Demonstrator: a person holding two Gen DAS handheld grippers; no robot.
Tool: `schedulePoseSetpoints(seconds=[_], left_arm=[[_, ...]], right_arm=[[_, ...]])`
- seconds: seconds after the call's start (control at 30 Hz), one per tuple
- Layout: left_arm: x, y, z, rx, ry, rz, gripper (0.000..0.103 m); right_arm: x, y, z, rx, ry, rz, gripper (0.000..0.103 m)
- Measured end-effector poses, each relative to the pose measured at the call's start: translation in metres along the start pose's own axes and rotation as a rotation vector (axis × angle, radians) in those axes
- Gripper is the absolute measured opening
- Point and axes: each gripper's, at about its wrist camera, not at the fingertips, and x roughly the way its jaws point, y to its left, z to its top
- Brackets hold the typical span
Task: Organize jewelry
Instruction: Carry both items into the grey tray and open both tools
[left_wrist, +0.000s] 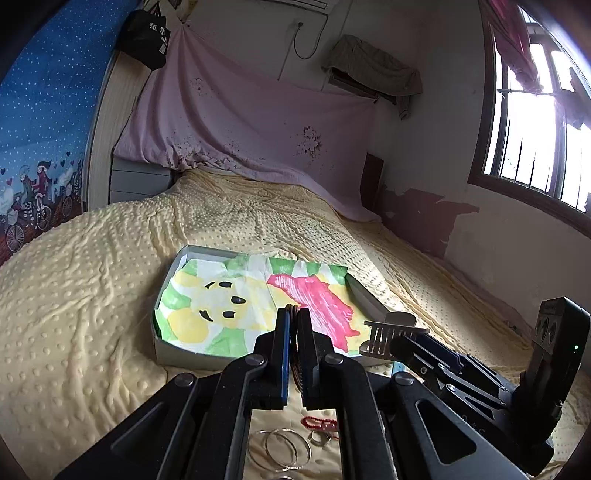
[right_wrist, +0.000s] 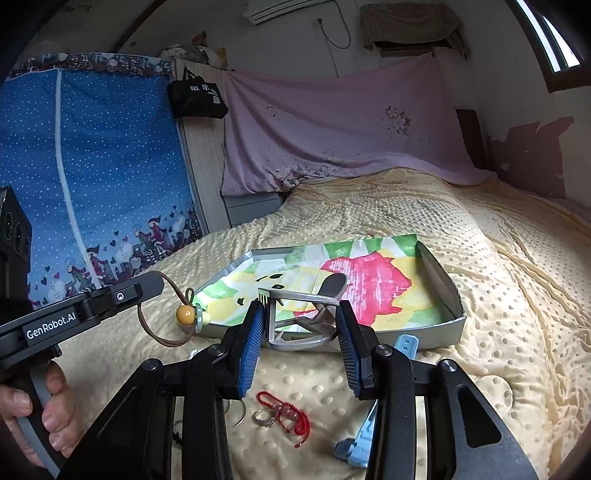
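Observation:
A shallow grey box (left_wrist: 164, 347) lined with a painted paper lies on the yellow bed; it also shows in the right wrist view (right_wrist: 441, 284). My left gripper (left_wrist: 293, 312) is shut on a brown cord necklace (left_wrist: 293, 363); in the right wrist view the cord (right_wrist: 147, 325) hangs from it with an amber bead (right_wrist: 185, 315) just left of the box. My right gripper (right_wrist: 301, 314) is shut on a silver claw hair clip (right_wrist: 295, 321), held over the box's near edge; the clip also shows in the left wrist view (left_wrist: 388, 336).
On the blanket below the grippers lie silver hoops (left_wrist: 284, 452), a red bead string (right_wrist: 291, 413), a small ring (right_wrist: 264, 417) and a light blue clip (right_wrist: 360, 439). A pink sheet (right_wrist: 332, 140) hangs behind the bed. A window (left_wrist: 535, 110) is at the right.

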Motion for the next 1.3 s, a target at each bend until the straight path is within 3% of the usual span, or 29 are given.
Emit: schedulePoseSetpoints(seconds=[0.17,0.33,0.5,0.73,0.77,0.83,0.9,0.97,1.07,1.13,1.3], left_arm=[[0.05,0.019,0.013,-0.045,0.029,0.014,0.004],[0.088,0.032,0.003,-0.074,0.137,0.063,0.004],[0.099,0.034,-0.011,-0.07,0.202,0.091,0.005],[0.094,0.04,-0.011,-0.103,0.201,0.129,0.005],[0.093,0.041,-0.01,-0.102,0.198,0.141,0.008],[0.086,0.04,-0.009,-0.101,0.179,0.16,0.022],[0.076,0.038,-0.008,-0.105,0.143,0.174,0.059],[0.061,0.034,-0.007,-0.098,0.074,0.205,0.075],[0.046,0.026,-0.005,-0.058,0.043,0.214,0.076],[0.035,0.022,-0.005,-0.039,0.027,0.23,0.081],[0.001,0.013,-0.013,-0.023,-0.018,0.226,0.096]], right_arm=[[0.051,-0.005,0.021,0.025,0.066,-0.08,0.036],[0.092,-0.012,0.02,0.047,0.179,-0.112,0.036],[0.11,-0.009,0.004,0.026,0.256,-0.122,0.036],[0.11,-0.008,0.001,0.02,0.273,-0.127,0.037],[0.107,-0.01,0.001,0.029,0.268,-0.12,0.038],[0.098,-0.011,0.0,0.035,0.238,-0.113,0.051],[0.087,-0.011,0.0,0.032,0.204,-0.107,0.054],[0.078,-0.012,0.0,0.034,0.182,-0.104,0.054],[0.059,-0.015,-0.001,0.046,0.127,-0.105,0.056],[0.045,-0.017,-0.001,0.052,0.087,-0.108,0.071],[-0.003,-0.021,0.0,0.054,-0.016,-0.087,0.08]])
